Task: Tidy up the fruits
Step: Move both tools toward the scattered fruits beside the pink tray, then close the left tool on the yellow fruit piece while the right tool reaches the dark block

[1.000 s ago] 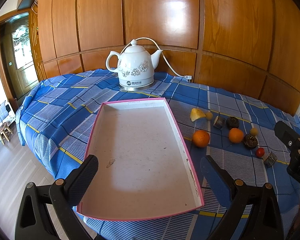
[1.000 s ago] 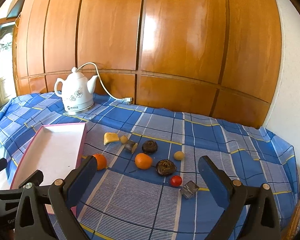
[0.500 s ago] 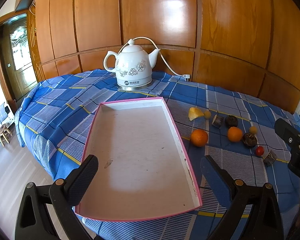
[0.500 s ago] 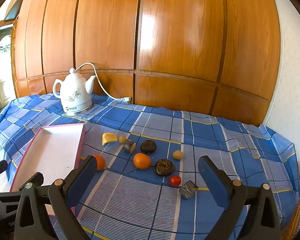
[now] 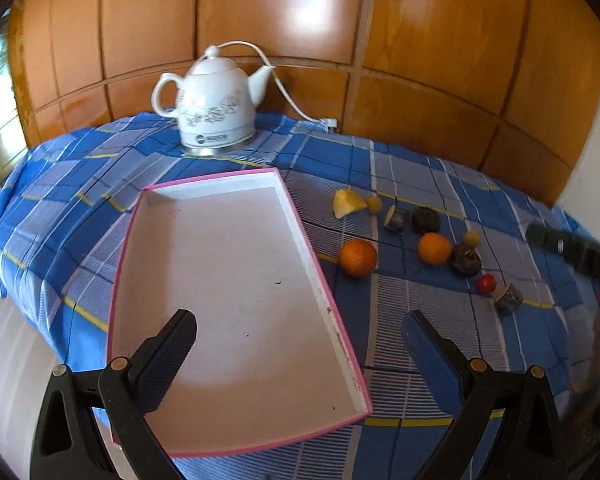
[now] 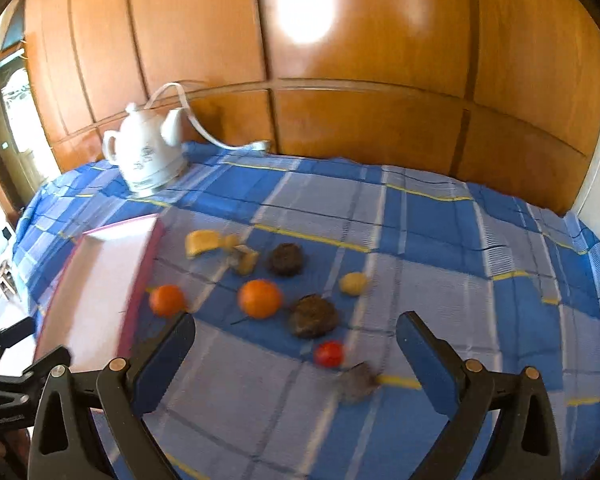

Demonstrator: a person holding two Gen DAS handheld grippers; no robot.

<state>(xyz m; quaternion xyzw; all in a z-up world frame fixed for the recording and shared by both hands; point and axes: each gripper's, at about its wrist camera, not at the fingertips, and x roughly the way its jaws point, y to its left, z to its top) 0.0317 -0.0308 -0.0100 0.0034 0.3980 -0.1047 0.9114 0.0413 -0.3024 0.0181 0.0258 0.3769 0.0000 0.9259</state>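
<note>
Currently I have both tools spread wide and holding nothing. The left gripper (image 5: 300, 360) hangs over the near end of the pink-rimmed tray (image 5: 324, 292), which contains no fruit. The right gripper (image 6: 296, 354) hangs above the blue checked tablecloth (image 6: 440, 240), aimed at the loose fruit lying just right of the tray.

Location of the task items, left wrist view: one orange (image 5: 357, 257) sits nearest the tray wall, apart from it; a second orange (image 5: 434, 248) lies further right; a yellow wedge (image 5: 347, 203) and a small yellow fruit (image 5: 374, 204) lie behind them; a small red fruit (image 5: 486, 283) is nearest the right tool. Several dark, rough pieces lie among them; I cannot identify these. A white kettle (image 5: 214, 114) stands beyond the tray, clear of the work area.

Step in hand, by my judgement: approach, with no transfer made yet. The right wrist view is blurred, so I treat fine positions there as uncertain.

Next move requires: lower the right tool over one fruit, centre it between the pads, close gently because round fruit may roll, then carry it over the tray wall.
</note>
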